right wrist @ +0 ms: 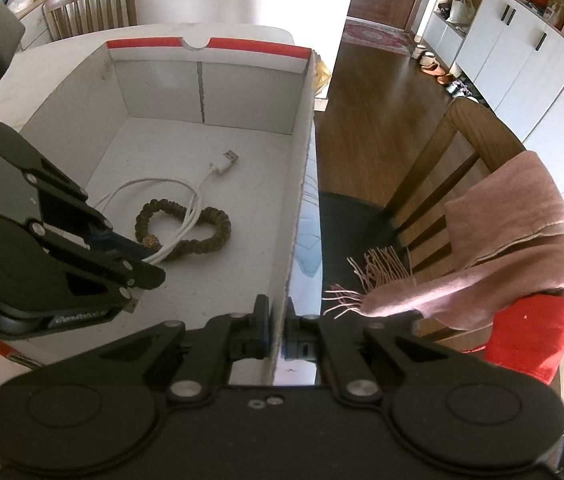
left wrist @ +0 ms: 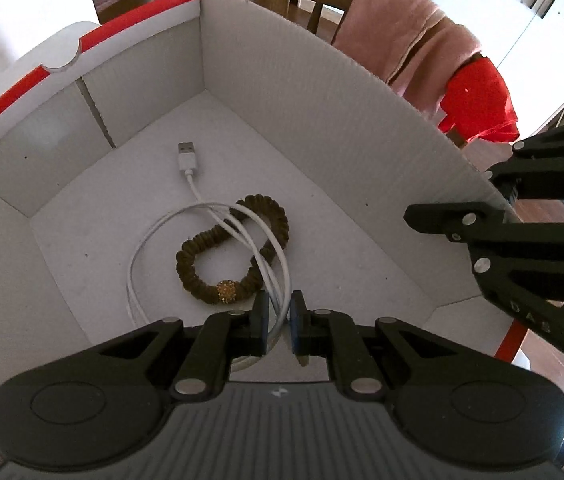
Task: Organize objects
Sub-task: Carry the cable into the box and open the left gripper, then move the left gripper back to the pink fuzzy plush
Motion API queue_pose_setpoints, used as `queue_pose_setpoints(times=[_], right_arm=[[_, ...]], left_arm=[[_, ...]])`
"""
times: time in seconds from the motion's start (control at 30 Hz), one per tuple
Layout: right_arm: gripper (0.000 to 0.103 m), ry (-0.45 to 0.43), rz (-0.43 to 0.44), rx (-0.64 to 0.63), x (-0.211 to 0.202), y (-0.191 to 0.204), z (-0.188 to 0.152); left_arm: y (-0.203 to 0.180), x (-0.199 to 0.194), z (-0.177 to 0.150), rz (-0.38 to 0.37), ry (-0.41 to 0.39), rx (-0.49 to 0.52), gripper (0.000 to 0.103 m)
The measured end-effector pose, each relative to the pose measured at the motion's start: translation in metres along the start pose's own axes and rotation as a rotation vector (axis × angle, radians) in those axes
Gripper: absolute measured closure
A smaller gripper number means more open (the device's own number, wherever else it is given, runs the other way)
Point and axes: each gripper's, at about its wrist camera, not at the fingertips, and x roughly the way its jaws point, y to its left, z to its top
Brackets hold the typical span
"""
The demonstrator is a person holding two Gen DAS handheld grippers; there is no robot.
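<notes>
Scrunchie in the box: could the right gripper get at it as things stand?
Probably not yet: the right gripper is clamped on the box wall, and the cable lies across the scrunchie.

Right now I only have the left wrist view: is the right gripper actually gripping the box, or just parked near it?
Observer: The right gripper straddles the side wall of the box, one finger inside and one outside, pinched on it.
Operator: What lies outside that wall?
Observer: A narrow strip of table, then its edge, with a black chair seat below.
Operator: Anything close to the right gripper?
Observer: The fringe of the pink scarf hangs just to its right, not touching it.
</notes>
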Motion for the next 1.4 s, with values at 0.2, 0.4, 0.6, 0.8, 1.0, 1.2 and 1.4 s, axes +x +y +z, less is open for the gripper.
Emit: queue_pose_setpoints(times=[0.2, 0.4, 0.6, 0.8, 1.0, 1.2, 1.4], right_arm=[[0.100, 0.002, -0.002, -0.003, 0.000, 0.000, 0.000], [0.099, 0.004, -0.007, -0.013, -0.001, 0.001, -0.001], [0.099, 0.006, -0.016, -0.023, -0.002, 0.004, 0.000], [0.099, 0.008, -0.015, -0.038, -0.003, 0.004, -0.001], [0.099, 0.011, -0.015, -0.057, -0.003, 0.005, 0.000], [0.098, 0.013, -0.007, -0.079, -0.003, 0.005, 0.000], [0.098, 0.018, 0.004, -0.102, -0.002, 0.004, 0.000]], left_arm=[[0.003, -0.007, -0.002, -0.001, -0.029, -0.015, 0.083], [0.010, -0.023, -0.010, -0.009, -0.070, -0.042, 0.081], [0.013, -0.049, -0.022, -0.021, -0.131, -0.056, 0.081], [0.013, -0.084, -0.035, -0.023, -0.203, -0.070, 0.081], [0.016, -0.118, -0.053, -0.010, -0.282, -0.097, 0.081], [0.026, -0.140, -0.082, 0.007, -0.328, -0.165, 0.074], [0.041, -0.158, -0.117, 0.058, -0.360, -0.256, 0.072]])
